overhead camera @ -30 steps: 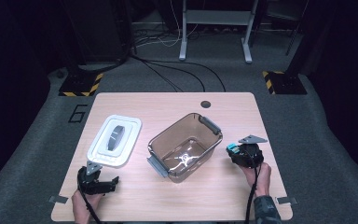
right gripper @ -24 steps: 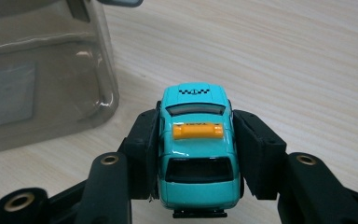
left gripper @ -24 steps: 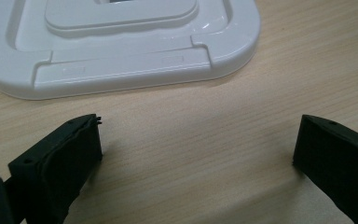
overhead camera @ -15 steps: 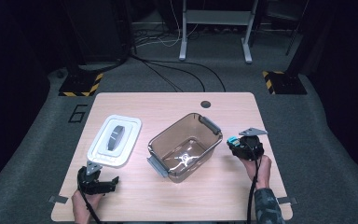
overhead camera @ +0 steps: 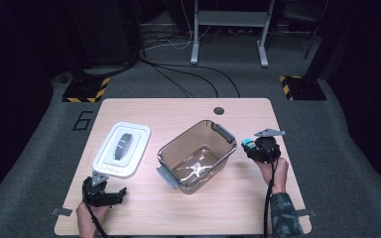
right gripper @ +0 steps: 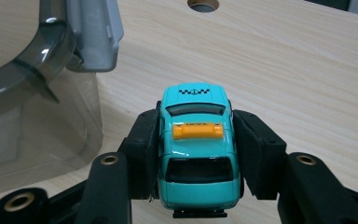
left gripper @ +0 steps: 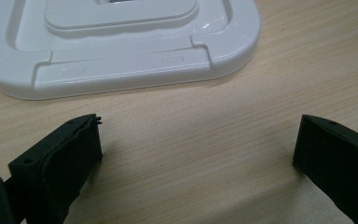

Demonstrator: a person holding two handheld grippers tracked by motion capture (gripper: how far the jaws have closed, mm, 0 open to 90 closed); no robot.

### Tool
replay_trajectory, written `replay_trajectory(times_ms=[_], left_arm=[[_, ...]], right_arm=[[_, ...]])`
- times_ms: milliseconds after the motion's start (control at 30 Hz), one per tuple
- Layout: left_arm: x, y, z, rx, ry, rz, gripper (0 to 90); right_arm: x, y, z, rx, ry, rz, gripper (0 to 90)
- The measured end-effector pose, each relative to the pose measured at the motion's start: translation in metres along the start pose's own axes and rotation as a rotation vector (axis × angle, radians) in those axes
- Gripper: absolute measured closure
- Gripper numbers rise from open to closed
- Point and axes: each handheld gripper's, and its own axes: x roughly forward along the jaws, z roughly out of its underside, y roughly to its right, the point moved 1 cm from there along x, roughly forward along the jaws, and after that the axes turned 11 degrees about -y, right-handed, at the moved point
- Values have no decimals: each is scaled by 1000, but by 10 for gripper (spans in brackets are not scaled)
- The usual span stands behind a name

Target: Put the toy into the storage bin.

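The right tongs [right gripper: 198, 154] are pinching a little teal car [right gripper: 196, 149], one jaw pressed on each side. They hold it above the counter [overhead camera: 278, 208] near the right edge, just beside the clear bin [overhead camera: 197, 154] in the middle. The left tongs [left gripper: 198, 144] are spread wide and hold nothing, low by the front left corner, close to the white lid [left gripper: 121, 42]. Since a moment ago the right tongs have moved up and closer to the bin.

A lab or test room: dark grey carpet floor [overhead camera: 357, 163], hazard-striped plates [overhead camera: 85, 90], loose cables [overhead camera: 178, 74], and a lone numbered table [overhead camera: 238, 218]
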Motion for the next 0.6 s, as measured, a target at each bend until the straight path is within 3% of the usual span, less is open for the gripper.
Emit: replay_trajectory(times_ms=[600], left_arm=[[0,0,0,0,2,0,6]], right_arm=[[-9,7,-32,-16,18,29,523]])
